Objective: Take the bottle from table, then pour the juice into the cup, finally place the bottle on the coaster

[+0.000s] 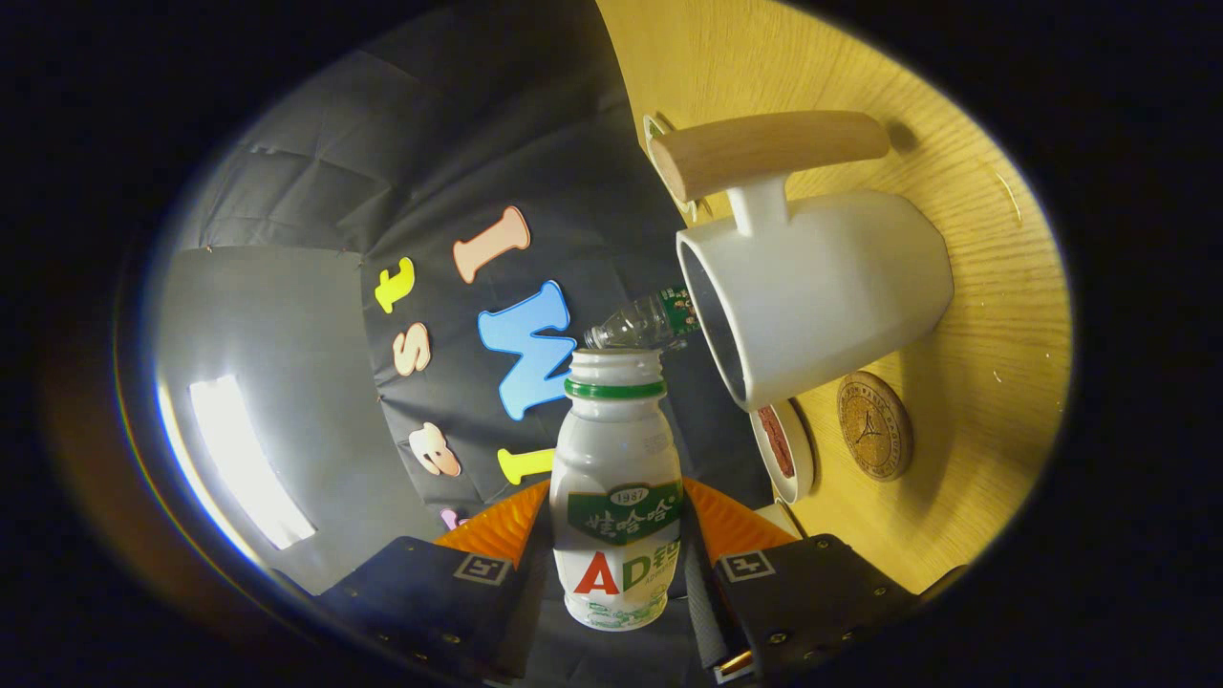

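My gripper (616,511) is shut on the white juice bottle (616,478), with the orange fingers (497,526) pressing on both sides of its body. The view is rolled, so the wooden table (994,287) stands upright beyond the fingers on the right, and the bottle lies about level with it. The bottle's green-ringed neck points ahead, and its mouth sits close to the rim of the white cup (831,287). That cup has a wooden handle (769,148) and its opening faces the bottle's side. A round brown coaster (874,425) lies on the table beside the cup.
A small white dish (783,449) with a red inside sits between the cup and the coaster. A clear plastic bottle (638,323) with a green label shows just beyond the juice bottle's mouth, against the cup's rim. A bright light panel (244,459) glows on the far side.
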### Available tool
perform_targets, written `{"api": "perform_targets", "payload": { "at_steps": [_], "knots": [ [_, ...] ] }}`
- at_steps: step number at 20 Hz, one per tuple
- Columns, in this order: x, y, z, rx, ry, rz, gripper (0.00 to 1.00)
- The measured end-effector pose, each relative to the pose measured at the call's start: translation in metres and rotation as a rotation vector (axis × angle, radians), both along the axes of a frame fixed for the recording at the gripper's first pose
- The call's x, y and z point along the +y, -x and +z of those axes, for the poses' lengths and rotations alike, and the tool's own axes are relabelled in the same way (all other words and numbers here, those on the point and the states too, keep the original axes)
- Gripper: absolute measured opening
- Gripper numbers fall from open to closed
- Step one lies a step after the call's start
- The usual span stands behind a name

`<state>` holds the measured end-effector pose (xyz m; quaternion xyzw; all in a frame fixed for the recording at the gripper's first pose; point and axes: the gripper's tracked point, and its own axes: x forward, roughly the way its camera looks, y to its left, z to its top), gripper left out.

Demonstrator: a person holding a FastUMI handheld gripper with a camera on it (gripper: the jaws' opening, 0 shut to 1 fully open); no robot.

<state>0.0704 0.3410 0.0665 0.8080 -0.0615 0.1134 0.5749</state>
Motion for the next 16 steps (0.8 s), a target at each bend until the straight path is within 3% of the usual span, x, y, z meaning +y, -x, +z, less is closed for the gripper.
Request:
{"api": "perform_targets", "payload": {
  "at_steps": [16],
  "knots": [
    [-0.0014,-0.0028,-0.0045,0.016,0.049,0.002,0.64]
  ]
}}
